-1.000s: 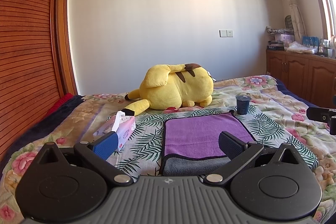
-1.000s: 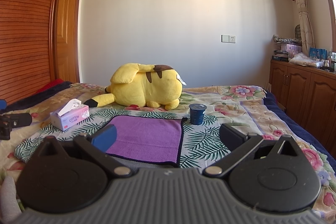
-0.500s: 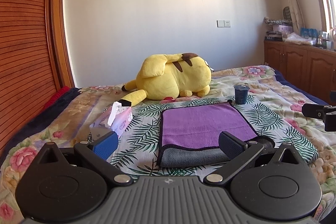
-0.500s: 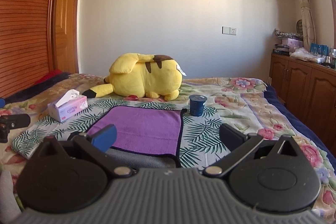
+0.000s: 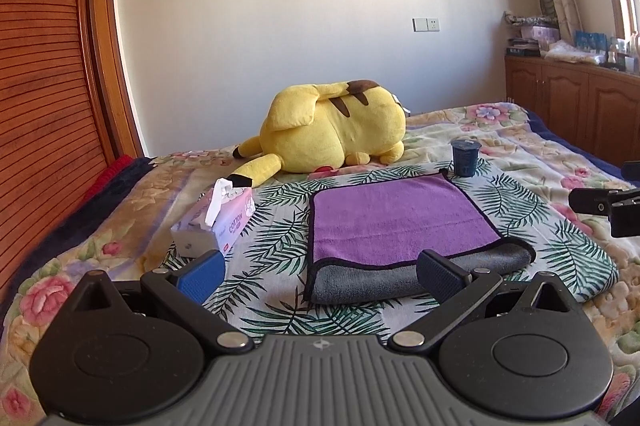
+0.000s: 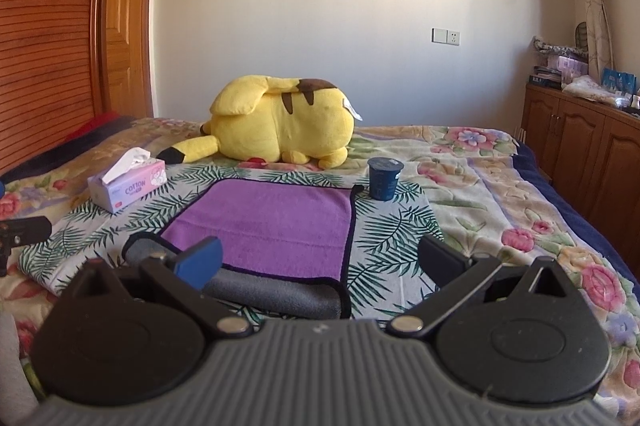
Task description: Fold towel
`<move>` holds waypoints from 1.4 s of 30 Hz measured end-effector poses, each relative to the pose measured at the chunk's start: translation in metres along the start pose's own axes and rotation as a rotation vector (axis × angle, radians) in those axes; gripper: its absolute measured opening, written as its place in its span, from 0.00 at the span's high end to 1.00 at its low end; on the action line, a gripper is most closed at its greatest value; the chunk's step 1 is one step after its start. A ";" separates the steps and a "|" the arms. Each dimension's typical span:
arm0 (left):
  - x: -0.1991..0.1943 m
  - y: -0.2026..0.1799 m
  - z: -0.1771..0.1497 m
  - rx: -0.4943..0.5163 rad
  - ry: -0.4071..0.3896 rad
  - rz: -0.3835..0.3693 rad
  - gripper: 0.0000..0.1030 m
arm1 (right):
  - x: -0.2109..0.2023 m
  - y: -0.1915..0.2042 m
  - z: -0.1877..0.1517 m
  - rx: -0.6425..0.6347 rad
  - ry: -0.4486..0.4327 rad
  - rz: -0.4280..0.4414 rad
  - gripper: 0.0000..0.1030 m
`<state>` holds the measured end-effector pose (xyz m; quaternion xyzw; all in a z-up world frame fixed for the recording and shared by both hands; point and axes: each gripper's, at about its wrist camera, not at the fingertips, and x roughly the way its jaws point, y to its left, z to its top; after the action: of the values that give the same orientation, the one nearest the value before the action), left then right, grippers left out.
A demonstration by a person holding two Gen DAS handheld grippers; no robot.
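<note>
A purple towel (image 5: pixel 400 218) with a grey underside lies folded on the leaf-print cloth on the bed; its grey folded edge faces me. It also shows in the right wrist view (image 6: pixel 276 222). My left gripper (image 5: pixel 320 272) is open and empty, held just above and in front of the towel's near left edge. My right gripper (image 6: pixel 320 260) is open and empty, in front of the towel's near right edge. The right gripper's side shows at the right edge of the left wrist view (image 5: pixel 608 206).
A yellow plush toy (image 5: pixel 332 130) lies behind the towel. A pink tissue box (image 5: pixel 220 222) stands to the towel's left. A dark blue cup (image 5: pixel 465 157) stands at its far right corner. Wooden cabinets (image 6: pixel 592 146) line the right wall, a wooden wardrobe (image 5: pixel 44 86) the left.
Both grippers have drawn back and risen a little from the towel, so more of its grey near edge and the cloth in front shows. The towel has not moved.
</note>
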<state>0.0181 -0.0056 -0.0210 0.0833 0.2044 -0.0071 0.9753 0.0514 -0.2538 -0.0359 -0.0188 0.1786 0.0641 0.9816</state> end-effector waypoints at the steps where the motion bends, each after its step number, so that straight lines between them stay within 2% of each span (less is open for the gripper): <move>1: 0.001 0.000 0.000 0.002 0.004 -0.001 0.16 | 0.002 0.000 0.000 -0.001 0.004 0.000 0.00; 20: 0.032 -0.009 -0.008 0.053 0.087 -0.042 0.16 | 0.031 0.005 -0.005 -0.038 0.074 0.039 0.00; 42: 0.077 -0.006 -0.013 0.049 0.176 -0.068 0.16 | 0.080 0.016 -0.013 -0.088 0.247 0.120 0.00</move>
<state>0.0829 -0.0079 -0.0638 0.1003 0.2918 -0.0377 0.9505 0.1193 -0.2295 -0.0767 -0.0591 0.2961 0.1277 0.9448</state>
